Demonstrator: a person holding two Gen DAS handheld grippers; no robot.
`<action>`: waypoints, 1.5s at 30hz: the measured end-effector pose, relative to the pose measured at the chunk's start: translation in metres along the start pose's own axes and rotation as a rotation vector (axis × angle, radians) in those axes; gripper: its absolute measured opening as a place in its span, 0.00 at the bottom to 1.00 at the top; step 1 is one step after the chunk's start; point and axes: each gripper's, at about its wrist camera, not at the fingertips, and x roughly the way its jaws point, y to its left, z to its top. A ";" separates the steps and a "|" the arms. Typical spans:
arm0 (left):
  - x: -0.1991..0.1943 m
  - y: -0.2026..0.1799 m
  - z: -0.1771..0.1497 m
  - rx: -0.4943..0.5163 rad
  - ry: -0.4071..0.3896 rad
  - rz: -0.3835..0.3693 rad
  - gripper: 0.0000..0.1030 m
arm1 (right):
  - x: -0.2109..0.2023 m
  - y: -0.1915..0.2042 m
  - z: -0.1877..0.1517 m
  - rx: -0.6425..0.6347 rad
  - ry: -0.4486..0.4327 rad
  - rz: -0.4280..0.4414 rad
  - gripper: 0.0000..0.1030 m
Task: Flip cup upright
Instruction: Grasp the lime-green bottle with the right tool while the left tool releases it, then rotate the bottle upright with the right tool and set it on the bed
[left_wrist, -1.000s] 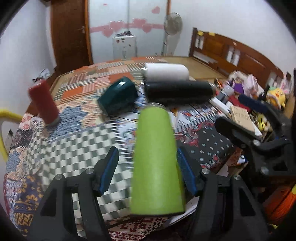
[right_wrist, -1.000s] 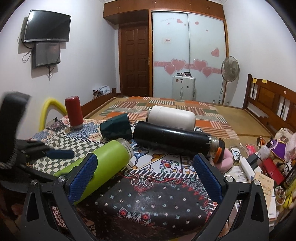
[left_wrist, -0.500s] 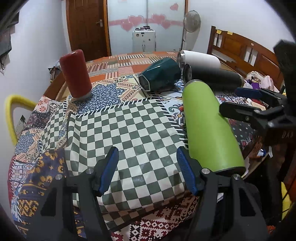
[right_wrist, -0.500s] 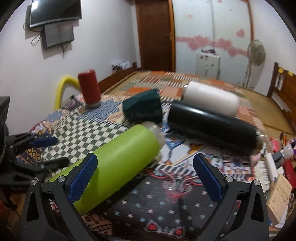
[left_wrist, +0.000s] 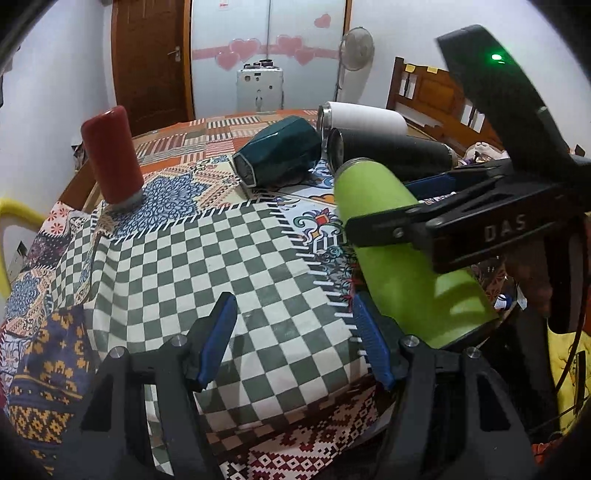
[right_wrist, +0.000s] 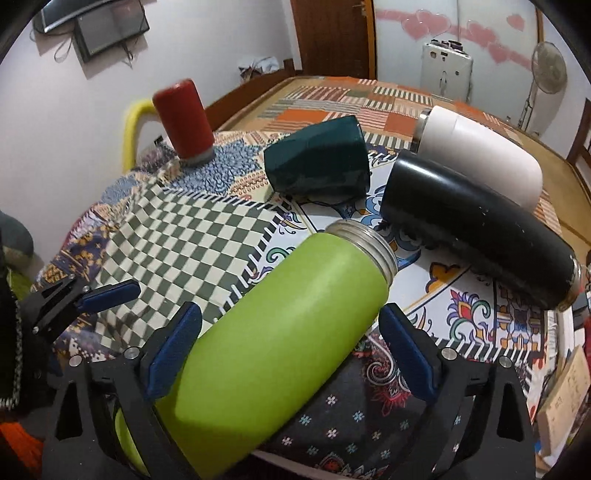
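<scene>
Left wrist view: the left claw (left_wrist: 293, 338) is spread open over the checked cloth (left_wrist: 207, 266) with nothing between its fingers. The green cup (left_wrist: 402, 266) lies on its side just right of it, at the near right edge of the tabletop (left_wrist: 122, 373), mouth pointing away. The right claw (left_wrist: 384, 210) reaches across the cup from the right; whether it touches the cup cannot be told from here. So the flip is not yet done: the cup is flat, not lifted, and no grip is visible.

Beyond the mouth lie a black flask (left_wrist: 391, 155) and a white flask (left_wrist: 364, 120), side by side, with a teal cup (left_wrist: 279, 155) on its side just left of them. A red cup (left_wrist: 110, 155) stands mouth down at the far left, well apart.

Right wrist view: the right claw (right_wrist: 291, 350) is open and straddles the green cup (right_wrist: 273, 354), one finger either side, gaps showing by both pads. I judge this the approach before the grasp; closing, lifting and tipping upright are all left.

The black flask (right_wrist: 476, 236) sits near the cup's threaded mouth and could be knocked if the cup swings that way. The teal cup (right_wrist: 321, 162) and white flask (right_wrist: 480, 151) lie further back. The left claw (right_wrist: 99, 299) is at the left edge, open, clear of the cup.
</scene>
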 end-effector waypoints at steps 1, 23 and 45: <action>0.001 0.000 0.001 -0.002 0.002 -0.001 0.63 | 0.002 0.000 0.001 -0.001 0.014 0.005 0.93; -0.030 0.027 0.025 -0.090 -0.091 0.115 0.67 | -0.005 0.000 0.017 -0.024 0.043 0.122 0.62; -0.057 0.006 0.045 -0.066 -0.275 0.231 0.95 | -0.069 0.003 0.026 -0.060 -0.259 0.058 0.59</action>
